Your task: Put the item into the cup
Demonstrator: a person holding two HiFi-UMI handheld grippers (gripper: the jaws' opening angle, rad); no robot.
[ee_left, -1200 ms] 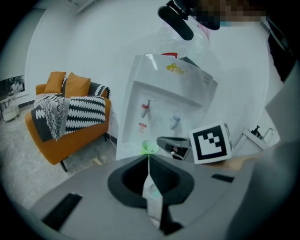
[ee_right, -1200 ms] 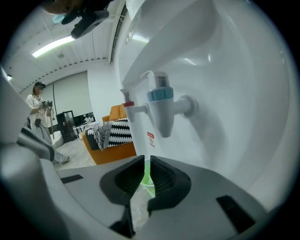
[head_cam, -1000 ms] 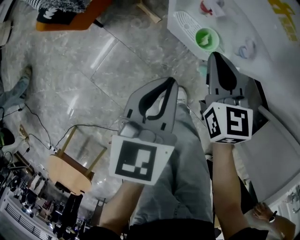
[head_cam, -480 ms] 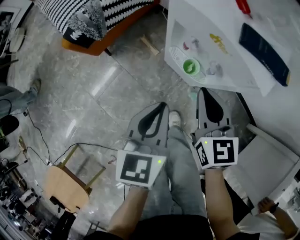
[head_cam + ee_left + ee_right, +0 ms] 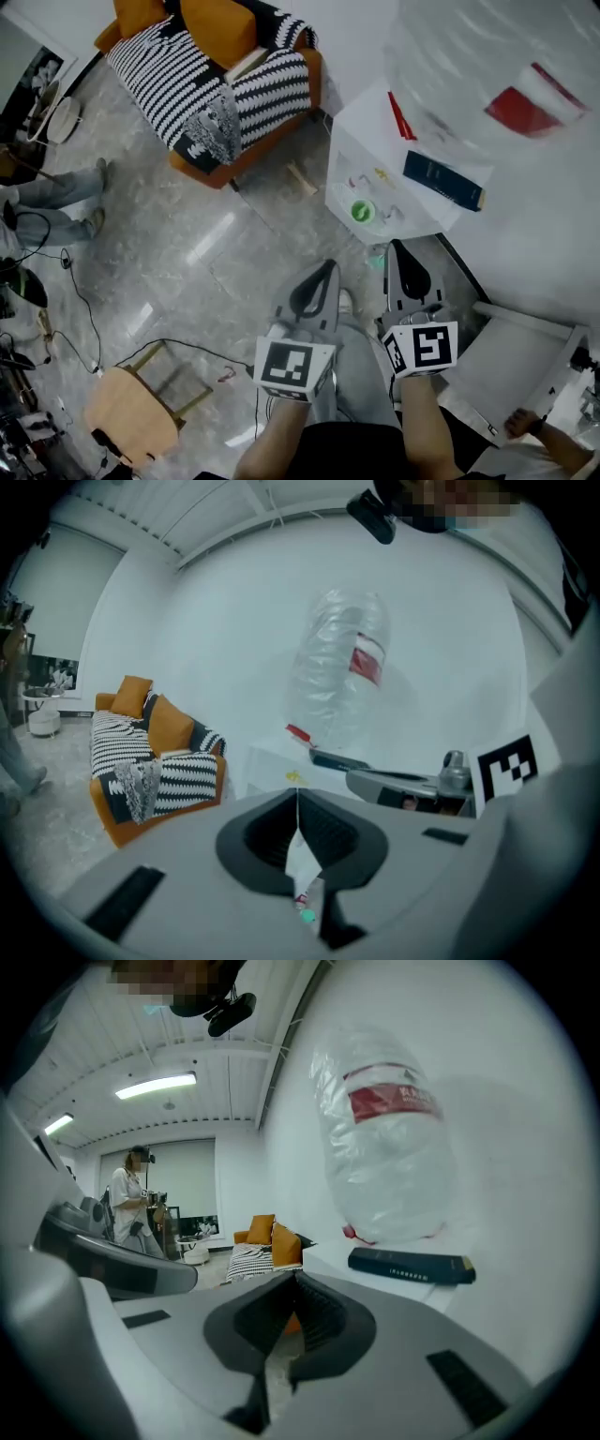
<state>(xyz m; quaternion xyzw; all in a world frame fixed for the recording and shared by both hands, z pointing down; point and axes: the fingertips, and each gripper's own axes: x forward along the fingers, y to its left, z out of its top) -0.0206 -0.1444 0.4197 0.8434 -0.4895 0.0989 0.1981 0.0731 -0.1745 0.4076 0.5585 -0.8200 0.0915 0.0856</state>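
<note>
Both grippers are up in front of you and neither is carrying anything. Your left gripper [image 5: 329, 265] has its jaws pressed together at the tips with nothing between them. Your right gripper [image 5: 393, 246] looks the same: jaws closed and empty. Neither one is over the work yet. They hang above the floor, near the front edge of the white bench [image 5: 361, 150], which sits ahead and a little to the right.

The green cup [image 5: 362, 211] stands near the bench's near edge, just beyond your right gripper's tips. Just right of it lies a small pale piece [image 5: 389, 215], which is probably your item, though it's too small from here to say what it is. Further back there's a dark blue book [image 5: 443, 181], and a big clear water bottle [image 5: 511, 84] with a red label behind it.

So the task hasn't started, and nothing has been picked up.

On handling, this is a judgement. The piece looks tiny, so expect it to be light and easy to flick away if a jaw clips it. Open the right jaws first, come straight down over it and close across its narrowest part. The cup looks light too and could tip or slide, so drop the item in from above without touching the rim.
</note>
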